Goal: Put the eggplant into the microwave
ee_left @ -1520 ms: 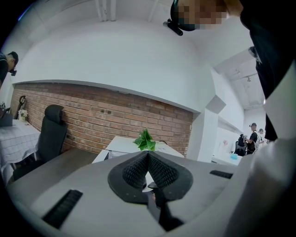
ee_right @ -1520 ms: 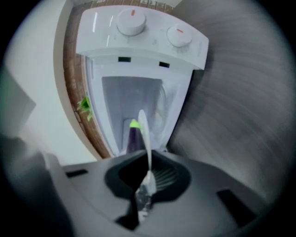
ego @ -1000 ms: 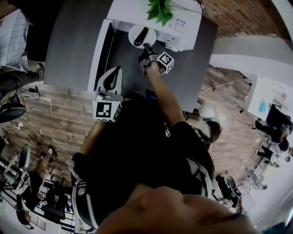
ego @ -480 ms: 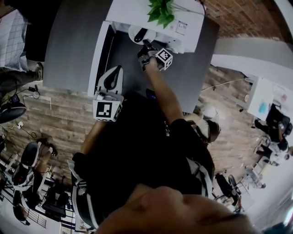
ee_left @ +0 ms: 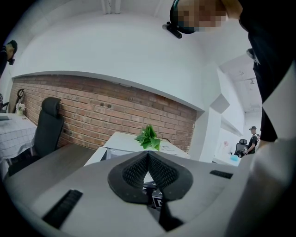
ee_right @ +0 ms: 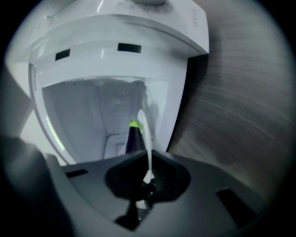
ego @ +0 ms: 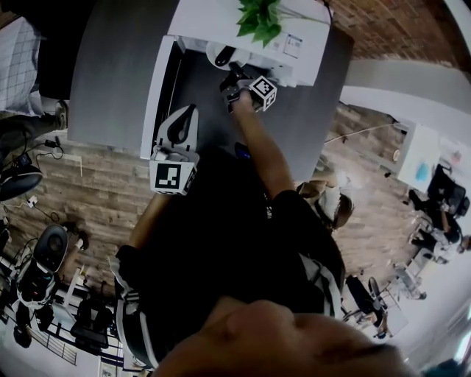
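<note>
A dark purple eggplant [ee_right: 134, 140] with a green tip lies on a white plate [ee_right: 145, 134], seen edge-on. My right gripper [ee_right: 148, 178] is shut on the plate's near rim. The plate reaches into the open white microwave [ee_right: 115, 46]. In the head view the plate [ego: 215, 53] and eggplant [ego: 229, 54] sit partly under the microwave's [ego: 250, 33] top, with my right gripper [ego: 234, 79] just behind them. My left gripper [ego: 182, 121] hangs back beside the open door [ego: 157, 96], shut with nothing in it. In its own view the left gripper [ee_left: 148, 159] shows its pads closed together.
The microwave stands on a grey table [ego: 118, 66] with a green plant [ego: 259, 16] on top. The door swings out to the left. A brick wall [ee_left: 92, 111] lies behind, and an office chair [ee_left: 48, 129] stands at the table's left side.
My right gripper has pushed the plate with the eggplant forward, so the plate now sits partly under the microwave's top. The left gripper has stayed where it was.
</note>
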A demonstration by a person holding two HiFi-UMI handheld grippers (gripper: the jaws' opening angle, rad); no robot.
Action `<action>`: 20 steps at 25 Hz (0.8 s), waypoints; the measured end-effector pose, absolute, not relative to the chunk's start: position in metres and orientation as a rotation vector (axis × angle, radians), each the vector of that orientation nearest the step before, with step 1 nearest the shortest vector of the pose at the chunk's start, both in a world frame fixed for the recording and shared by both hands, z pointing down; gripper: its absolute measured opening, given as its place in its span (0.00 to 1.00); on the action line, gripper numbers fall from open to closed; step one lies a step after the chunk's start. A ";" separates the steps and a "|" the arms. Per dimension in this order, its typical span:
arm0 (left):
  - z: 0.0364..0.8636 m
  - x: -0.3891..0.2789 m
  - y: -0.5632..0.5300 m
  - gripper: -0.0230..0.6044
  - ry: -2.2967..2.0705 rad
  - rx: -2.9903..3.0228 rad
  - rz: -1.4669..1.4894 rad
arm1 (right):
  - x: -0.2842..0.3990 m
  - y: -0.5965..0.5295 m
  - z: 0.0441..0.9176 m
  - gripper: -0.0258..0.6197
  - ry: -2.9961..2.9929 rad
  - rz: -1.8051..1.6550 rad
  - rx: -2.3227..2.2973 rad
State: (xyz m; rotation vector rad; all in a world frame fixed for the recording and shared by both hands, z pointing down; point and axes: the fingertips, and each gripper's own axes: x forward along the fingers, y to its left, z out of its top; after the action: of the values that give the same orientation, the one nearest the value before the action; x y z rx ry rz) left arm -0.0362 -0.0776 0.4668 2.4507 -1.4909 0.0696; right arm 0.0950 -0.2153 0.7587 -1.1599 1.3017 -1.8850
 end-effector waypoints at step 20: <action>0.467 -0.037 -0.074 0.09 -1.501 2.419 0.060 | 0.100 -0.232 0.757 0.10 1.305 -1.882 -1.174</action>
State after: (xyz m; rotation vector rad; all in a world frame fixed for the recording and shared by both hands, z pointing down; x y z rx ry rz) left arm -0.0370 -0.0742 0.4674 2.4192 -1.5009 0.0595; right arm 0.0997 -0.2320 0.7574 -1.1740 1.3047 -1.8819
